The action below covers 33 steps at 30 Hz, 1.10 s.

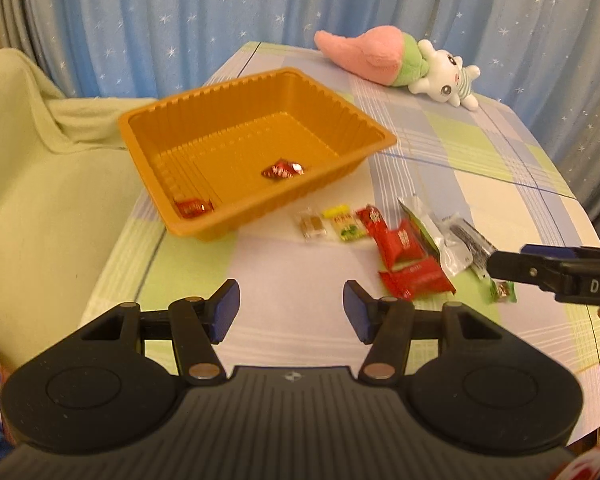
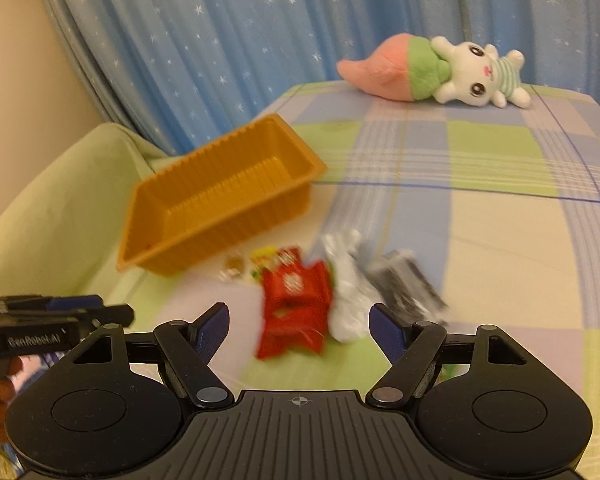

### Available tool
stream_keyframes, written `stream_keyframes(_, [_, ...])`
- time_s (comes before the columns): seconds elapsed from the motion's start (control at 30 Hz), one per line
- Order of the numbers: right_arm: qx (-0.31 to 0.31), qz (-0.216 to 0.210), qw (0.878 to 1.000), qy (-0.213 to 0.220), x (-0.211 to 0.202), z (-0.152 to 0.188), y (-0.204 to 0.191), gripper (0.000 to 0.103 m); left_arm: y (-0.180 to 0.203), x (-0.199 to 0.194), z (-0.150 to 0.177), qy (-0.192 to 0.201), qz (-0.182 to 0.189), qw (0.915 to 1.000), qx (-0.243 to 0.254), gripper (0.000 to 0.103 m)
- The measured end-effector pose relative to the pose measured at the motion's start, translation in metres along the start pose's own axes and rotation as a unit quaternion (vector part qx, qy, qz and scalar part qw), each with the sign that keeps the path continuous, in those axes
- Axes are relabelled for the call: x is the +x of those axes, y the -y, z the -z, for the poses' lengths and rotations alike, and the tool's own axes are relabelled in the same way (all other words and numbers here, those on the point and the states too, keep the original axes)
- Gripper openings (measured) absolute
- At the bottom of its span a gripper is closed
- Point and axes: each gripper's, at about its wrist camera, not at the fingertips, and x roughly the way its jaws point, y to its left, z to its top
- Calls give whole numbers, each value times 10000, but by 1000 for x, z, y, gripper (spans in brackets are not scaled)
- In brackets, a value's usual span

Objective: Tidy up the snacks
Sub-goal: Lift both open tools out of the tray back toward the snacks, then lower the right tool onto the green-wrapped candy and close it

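So far only two red-wrapped candies (image 1: 194, 207) lie in the orange tray (image 1: 256, 120) at the left, one in its near corner and one mid-floor. To its right a row of snack packets (image 1: 404, 248) waits on the checked tablecloth (image 1: 480, 152), so most of the sorting looks undone. The left gripper (image 1: 290, 310) and the right gripper (image 2: 299, 330) are both spread and empty, the right one above the red packets.

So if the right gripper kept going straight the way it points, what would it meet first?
Probably the red snack packets, which lie between and just beyond the right gripper's open jaws, with a silver packet beside them. The blur leaves depth uncertain.
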Motion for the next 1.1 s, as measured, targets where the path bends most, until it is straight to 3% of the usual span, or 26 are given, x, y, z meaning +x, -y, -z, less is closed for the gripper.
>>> stream_keyframes(0.33, [-447,221,9984,-249,-8,25,48,77,18,1,25,-50,-377,9989,-281,54])
stream_keyframes(0.87, [-1769,-53,9833,-428,18,31,72,76,25,-1,42,-156,-780,9952,-578,54])
stream_keyframes(1.0, [-2090,-149,9764,-532,28,30,73,65,27,0,44,-199,-819,9948,-575,54])
stream_keyframes(1.1, [-2270,-191,9721,-563,34,31,73,63,28,1,44,-227,-827,9947,-568,54])
